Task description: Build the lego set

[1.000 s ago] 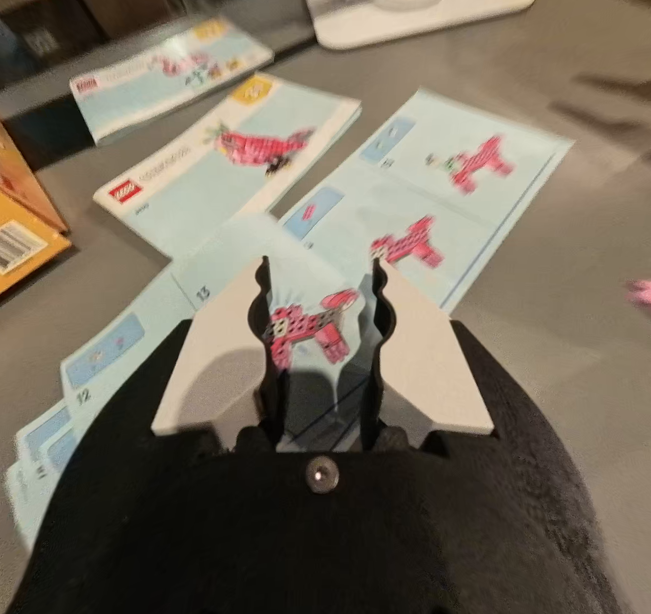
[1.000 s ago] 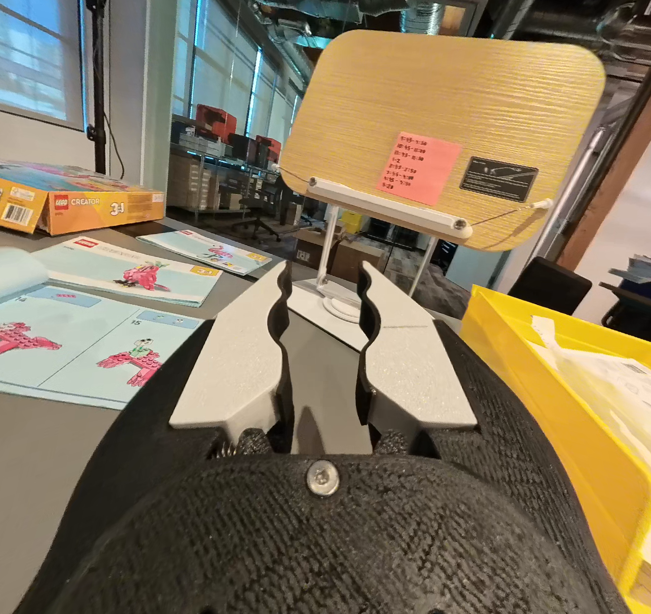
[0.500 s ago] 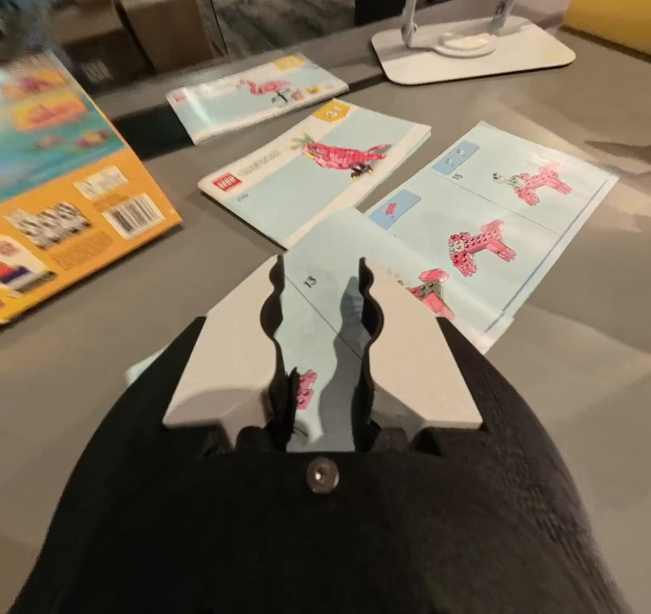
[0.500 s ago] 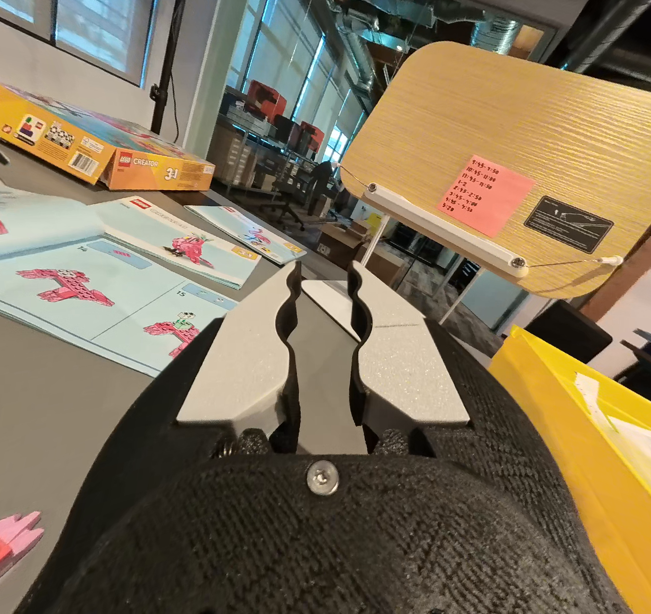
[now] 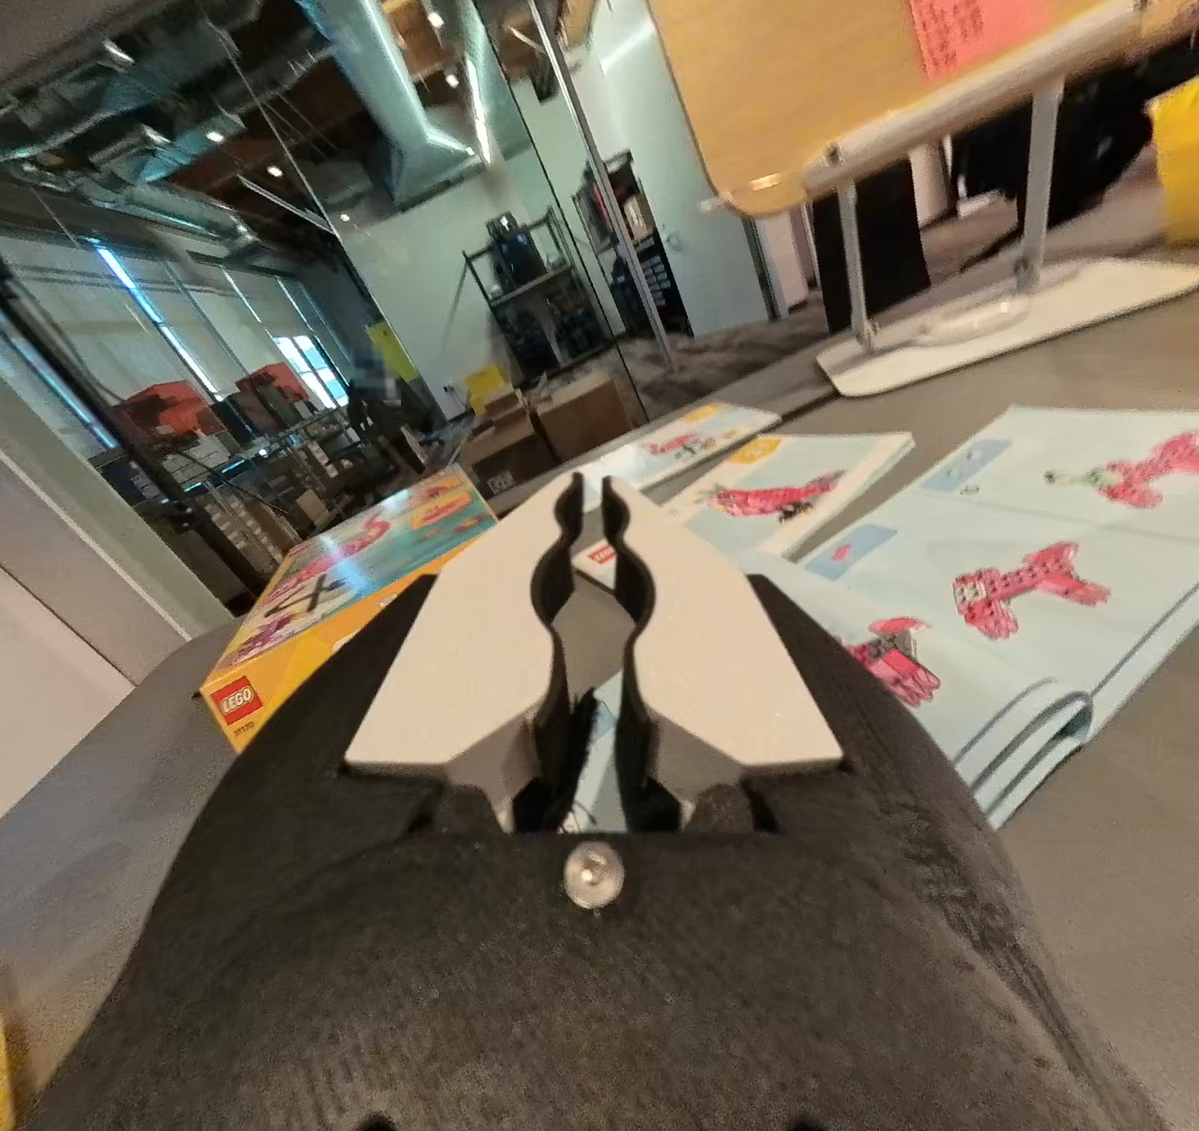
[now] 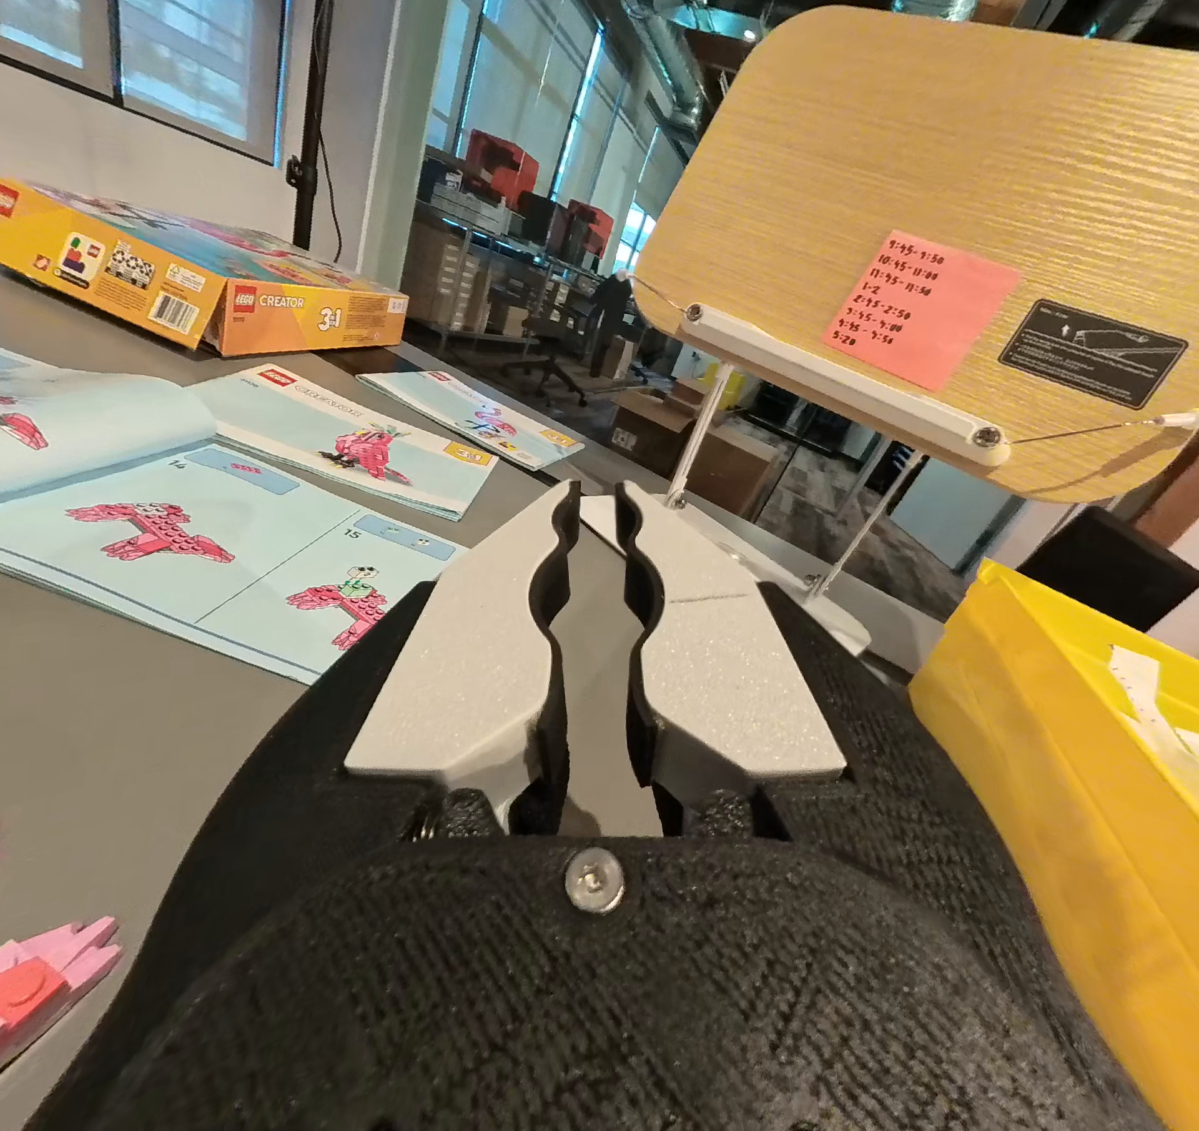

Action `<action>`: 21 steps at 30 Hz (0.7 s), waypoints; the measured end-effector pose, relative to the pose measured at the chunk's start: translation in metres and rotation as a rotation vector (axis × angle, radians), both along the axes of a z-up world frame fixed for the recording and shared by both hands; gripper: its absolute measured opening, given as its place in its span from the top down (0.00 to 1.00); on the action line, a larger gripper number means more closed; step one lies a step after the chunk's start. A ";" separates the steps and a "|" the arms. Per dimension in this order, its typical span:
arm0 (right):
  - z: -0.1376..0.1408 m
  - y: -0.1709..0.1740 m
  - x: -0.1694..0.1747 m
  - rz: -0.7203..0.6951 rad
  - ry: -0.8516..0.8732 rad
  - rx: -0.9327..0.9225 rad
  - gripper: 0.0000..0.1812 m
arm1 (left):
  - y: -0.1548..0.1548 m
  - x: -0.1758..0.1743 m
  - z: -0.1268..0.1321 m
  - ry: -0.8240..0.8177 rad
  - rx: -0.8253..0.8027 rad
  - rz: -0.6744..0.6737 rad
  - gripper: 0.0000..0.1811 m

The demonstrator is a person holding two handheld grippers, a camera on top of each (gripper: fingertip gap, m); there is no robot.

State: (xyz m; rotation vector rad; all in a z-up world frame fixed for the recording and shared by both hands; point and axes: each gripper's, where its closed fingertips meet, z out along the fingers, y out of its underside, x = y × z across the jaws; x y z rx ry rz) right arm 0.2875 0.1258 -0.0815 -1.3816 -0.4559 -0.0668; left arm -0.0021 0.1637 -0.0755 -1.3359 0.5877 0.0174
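An open pale-blue instruction booklet (image 6: 194, 555) lies flat on the grey table (image 6: 130, 710), two closed booklets (image 6: 363, 438) and the orange set box (image 6: 194, 295) beyond it, pink bricks (image 6: 45, 983) near its front edge.

Window daylight; left view motion-blurred, right sharp, edges bowed.

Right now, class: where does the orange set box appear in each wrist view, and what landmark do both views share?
Left wrist view: the orange box lies left of centre, just left of the left gripper.
Right wrist view: the box lies upper left, behind the open booklet.
Shared landmark: the wooden book stand with a pink note.
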 end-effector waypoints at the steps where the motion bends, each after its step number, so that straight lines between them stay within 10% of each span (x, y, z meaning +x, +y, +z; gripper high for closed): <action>1: -0.001 0.000 0.000 0.008 0.008 -0.011 0.97 | -0.002 -0.006 0.007 -0.047 0.021 0.007 1.00; 10: -0.006 0.001 -0.002 0.033 0.029 -0.048 1.00 | 0.001 -0.038 0.021 -0.394 0.002 -0.046 1.00; 21: -0.007 0.001 -0.003 0.035 0.028 -0.054 1.00 | 0.000 -0.025 0.018 -0.350 -0.009 -0.088 1.00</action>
